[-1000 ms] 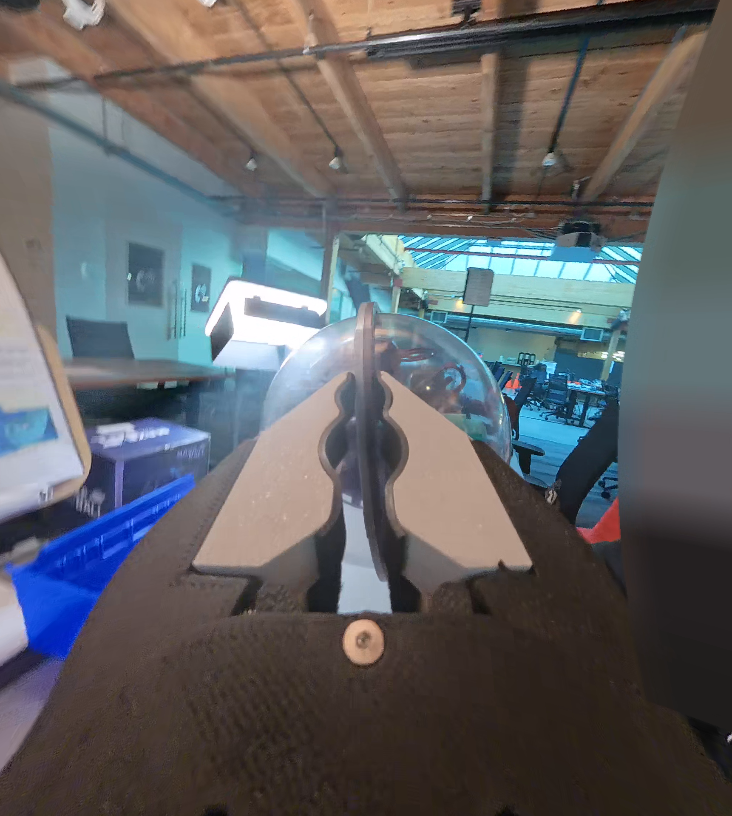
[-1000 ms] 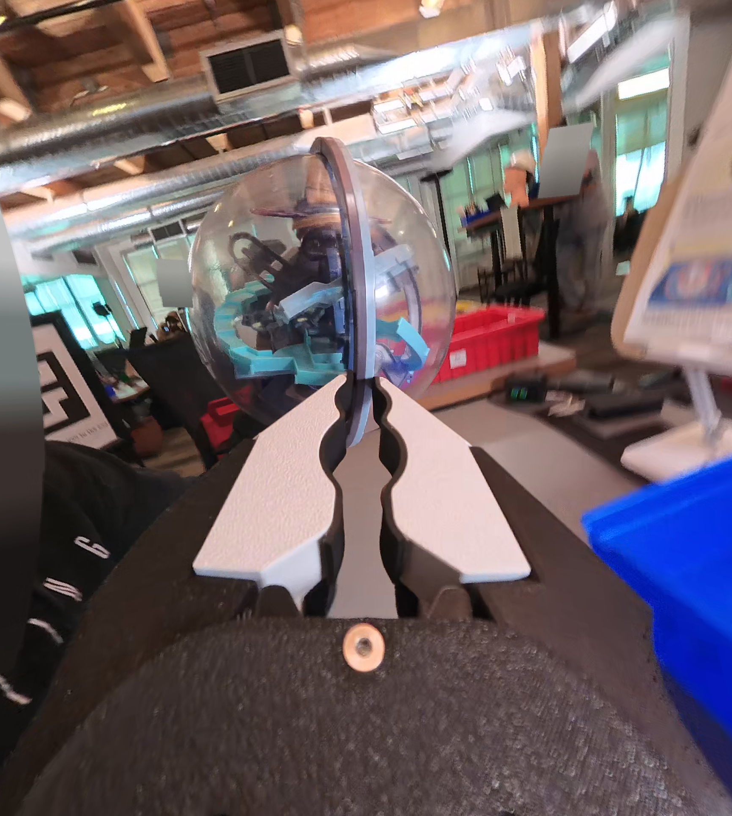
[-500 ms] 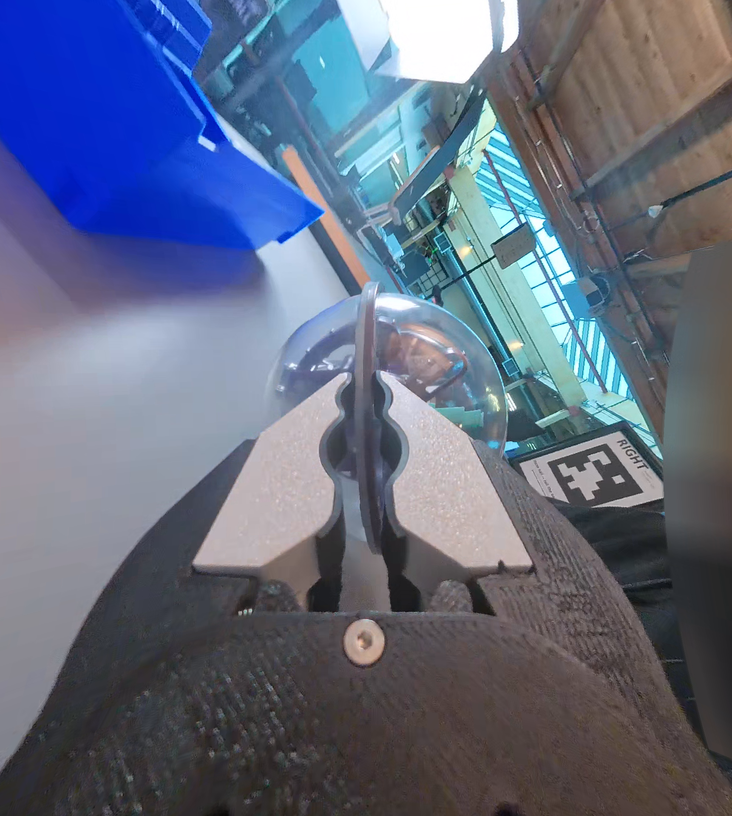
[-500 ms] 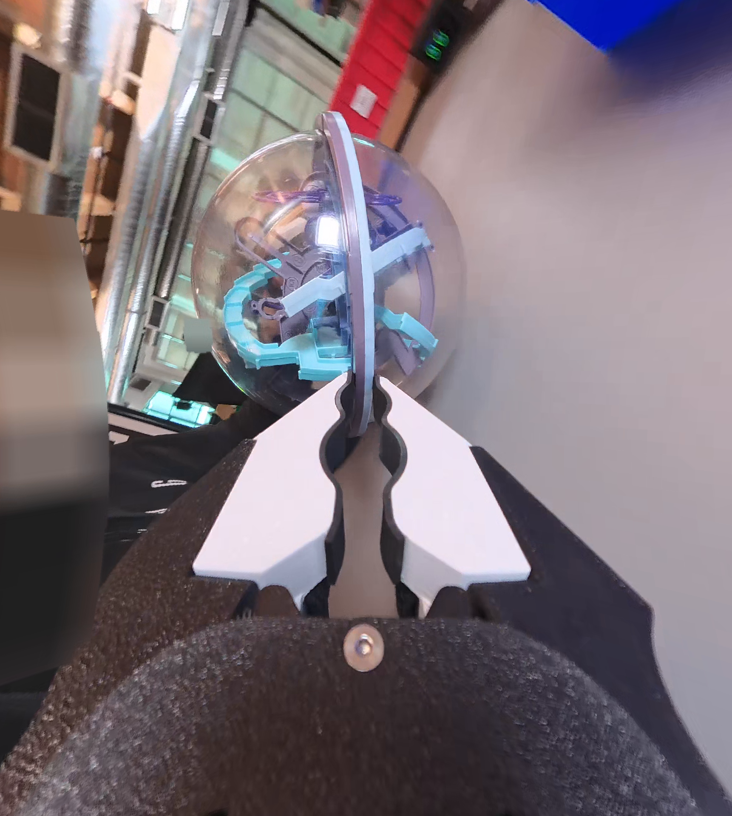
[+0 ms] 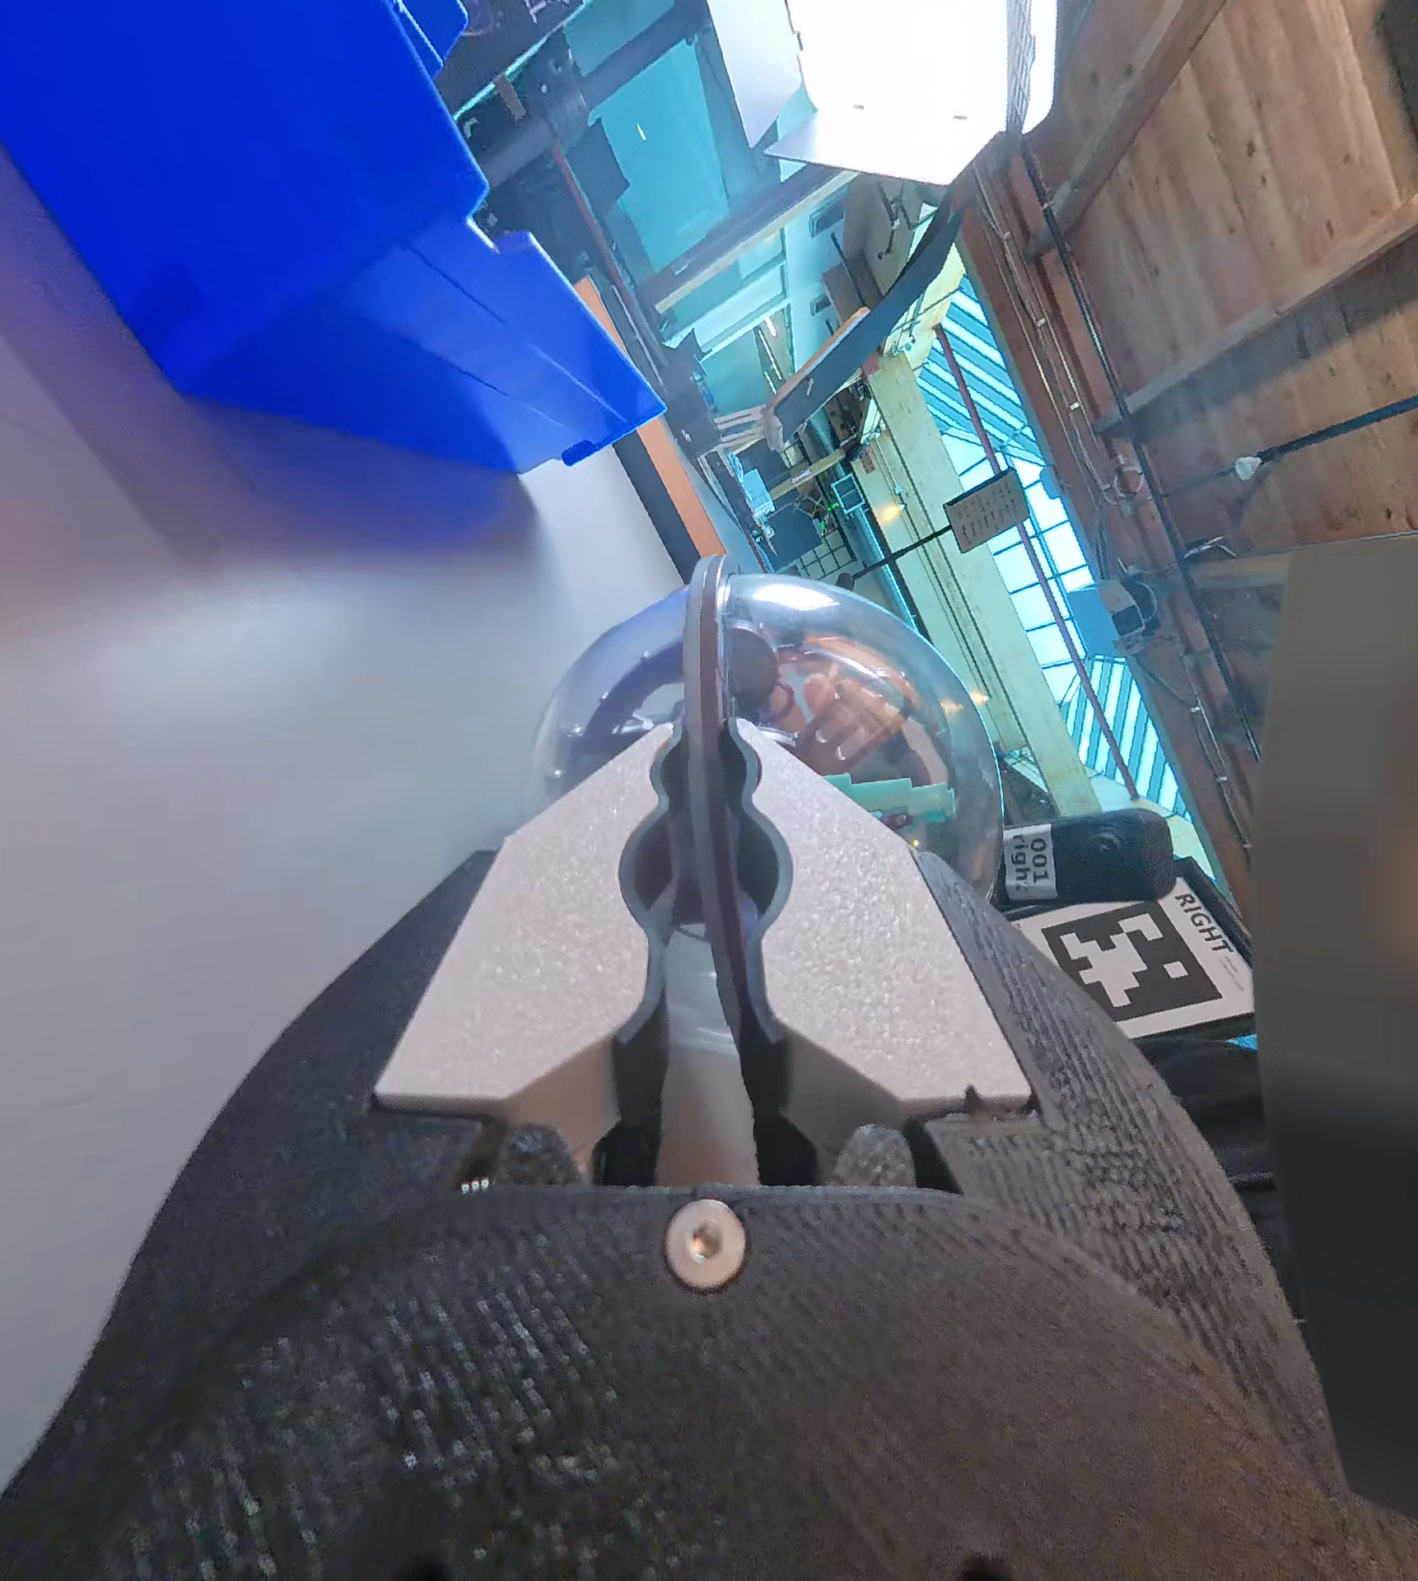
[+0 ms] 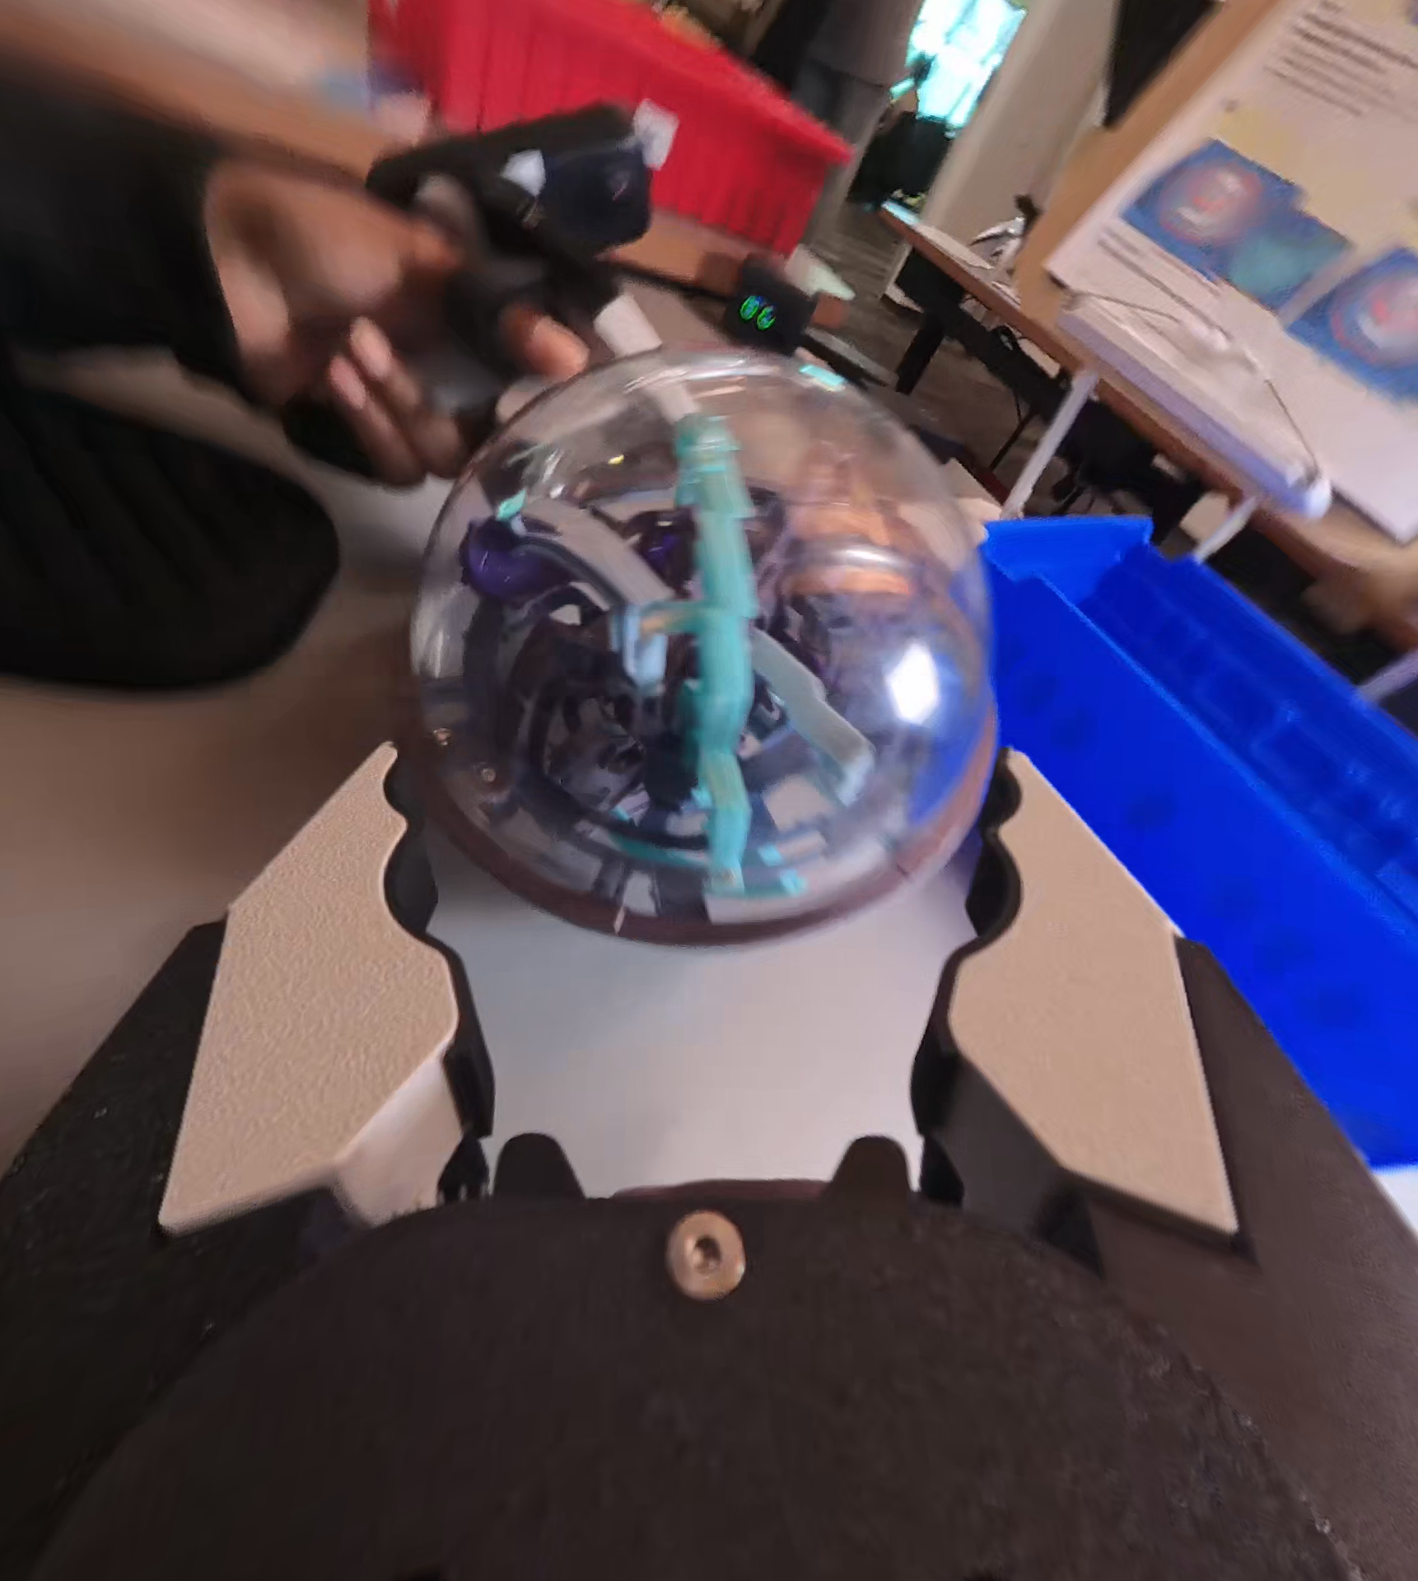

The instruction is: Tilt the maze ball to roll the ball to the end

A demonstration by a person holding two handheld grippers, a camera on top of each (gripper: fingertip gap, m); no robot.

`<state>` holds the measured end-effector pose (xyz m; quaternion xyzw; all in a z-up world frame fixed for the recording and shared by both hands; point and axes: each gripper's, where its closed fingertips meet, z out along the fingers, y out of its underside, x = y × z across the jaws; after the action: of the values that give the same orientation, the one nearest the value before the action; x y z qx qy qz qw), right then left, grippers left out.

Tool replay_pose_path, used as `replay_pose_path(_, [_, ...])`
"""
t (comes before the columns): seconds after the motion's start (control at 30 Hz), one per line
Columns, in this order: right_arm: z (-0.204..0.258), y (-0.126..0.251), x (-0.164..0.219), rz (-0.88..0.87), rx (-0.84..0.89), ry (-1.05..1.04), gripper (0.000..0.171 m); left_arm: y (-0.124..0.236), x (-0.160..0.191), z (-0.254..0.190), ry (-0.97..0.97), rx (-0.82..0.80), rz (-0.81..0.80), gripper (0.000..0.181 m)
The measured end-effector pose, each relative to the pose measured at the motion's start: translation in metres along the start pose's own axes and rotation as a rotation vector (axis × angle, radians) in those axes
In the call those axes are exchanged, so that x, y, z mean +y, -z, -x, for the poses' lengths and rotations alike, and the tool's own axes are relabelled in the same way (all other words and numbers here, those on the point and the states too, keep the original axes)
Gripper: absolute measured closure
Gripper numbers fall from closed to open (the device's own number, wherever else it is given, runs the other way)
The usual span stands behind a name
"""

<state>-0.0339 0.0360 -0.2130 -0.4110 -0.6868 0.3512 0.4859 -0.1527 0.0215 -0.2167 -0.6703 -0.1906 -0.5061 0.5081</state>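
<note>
The maze ball (image 5: 860, 727) is a clear sphere with teal, purple and orange tracks inside and a dark rim (image 5: 701, 650) round its middle. My left gripper (image 5: 701, 736) is shut on that rim, which runs edge-on between the two pads. In the right wrist view the ball (image 6: 701, 650) is blurred and sits between the tips of my right gripper (image 6: 697, 770), whose jaws stand wide open with the fingers (image 6: 321, 984) on either side. A hand holding the left gripper (image 6: 517, 214) shows behind the ball. The right gripper's body (image 5: 1116, 855) shows beyond the ball in the left wrist view.
A blue bin (image 5: 261, 214) stands on the grey table (image 5: 175, 770); it is at the right in the right wrist view (image 6: 1244, 813). A poster on a stand (image 6: 1287, 214) and a red bin (image 6: 603, 111) are farther back. A dark sleeve (image 6: 90, 513) lies at the left.
The ball was turned on its side while both grippers held its rim. The right gripper has since let go of the rim and opened wide. The left gripper keeps its hold.
</note>
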Motion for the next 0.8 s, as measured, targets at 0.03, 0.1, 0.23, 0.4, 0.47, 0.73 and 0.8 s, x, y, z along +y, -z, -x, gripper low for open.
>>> replay_pose_path(0.03, [0.002,-0.006,0.003,0.019,-0.005,0.047,0.043,-0.001,0.003,-0.001,0.001,0.008,0.012,0.176])
replay_pose_path(0.1, [-0.001,-0.012,0.008,0.035,-0.033,0.059,0.041,0.000,0.006,-0.010,-0.036,0.073,0.055,0.158])
replay_pose_path(0.23, [-0.009,-0.013,0.013,0.019,-0.101,0.004,0.042,0.007,-0.013,-0.011,-0.641,-0.046,0.170,0.083])
replay_pose_path(0.4, [-0.020,-0.020,0.011,0.029,-0.187,-0.104,0.044,-0.029,0.005,-0.037,-0.968,0.088,0.376,0.053])
replay_pose_path(0.47, [-0.024,-0.024,0.010,0.043,-0.227,-0.133,0.044,-0.039,0.011,-0.032,-0.997,0.126,0.437,0.053])
replay_pose_path(0.73, [-0.037,-0.036,0.005,0.054,-0.316,-0.280,0.045,-0.042,0.004,-0.021,-0.769,0.227,0.415,0.059])
replay_pose_path(0.8, [-0.038,-0.038,0.003,0.039,-0.321,-0.295,0.045,-0.040,0.002,-0.019,-0.742,0.228,0.414,0.060])
